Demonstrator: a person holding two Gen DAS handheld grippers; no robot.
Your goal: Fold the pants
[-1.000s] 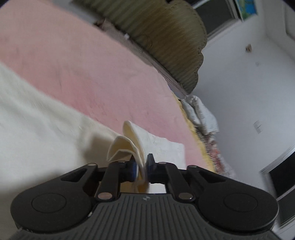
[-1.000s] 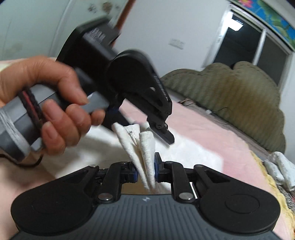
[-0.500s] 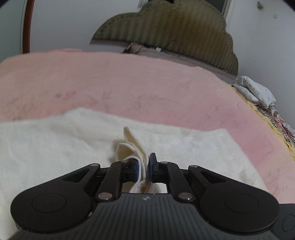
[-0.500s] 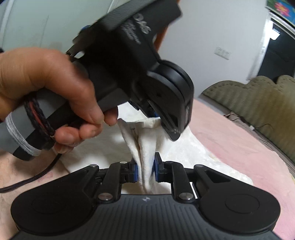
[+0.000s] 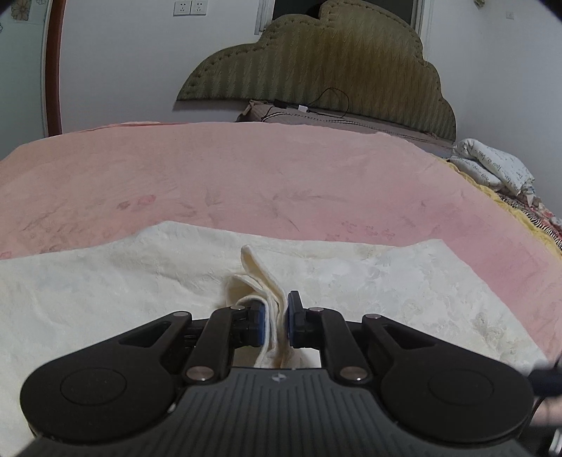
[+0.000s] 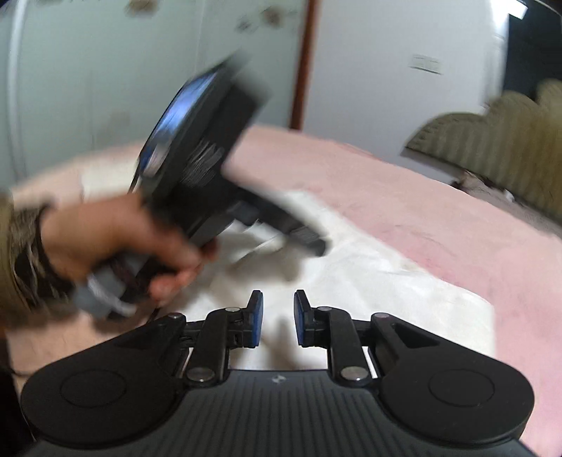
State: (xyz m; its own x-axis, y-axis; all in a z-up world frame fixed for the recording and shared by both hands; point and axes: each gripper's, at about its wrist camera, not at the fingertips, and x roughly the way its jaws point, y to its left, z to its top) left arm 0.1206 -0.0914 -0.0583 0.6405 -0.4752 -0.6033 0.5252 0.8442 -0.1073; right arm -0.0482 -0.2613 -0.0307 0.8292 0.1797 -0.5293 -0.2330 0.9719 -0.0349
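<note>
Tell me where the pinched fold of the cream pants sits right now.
In the left wrist view the pinched fold stands bottom-centre, clamped in the left claw, rising from the cream pants spread on the pink blanket.

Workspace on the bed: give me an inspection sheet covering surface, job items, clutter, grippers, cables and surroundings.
Surface: pink plush blanket covering the bed.
Job's things: cream textured pants spread flat on the blanket, one edge bunched upward.
Clutter: white printed fabric bundle at the bed's far right edge.
Grippers: left gripper shut on a bunched fold of the pants; right gripper open, nothing between its blue pads. The right view is motion-blurred.
Cables: thin black cable lying by the headboard.
Surroundings: olive scalloped padded headboard, white wall with double socket.
</note>
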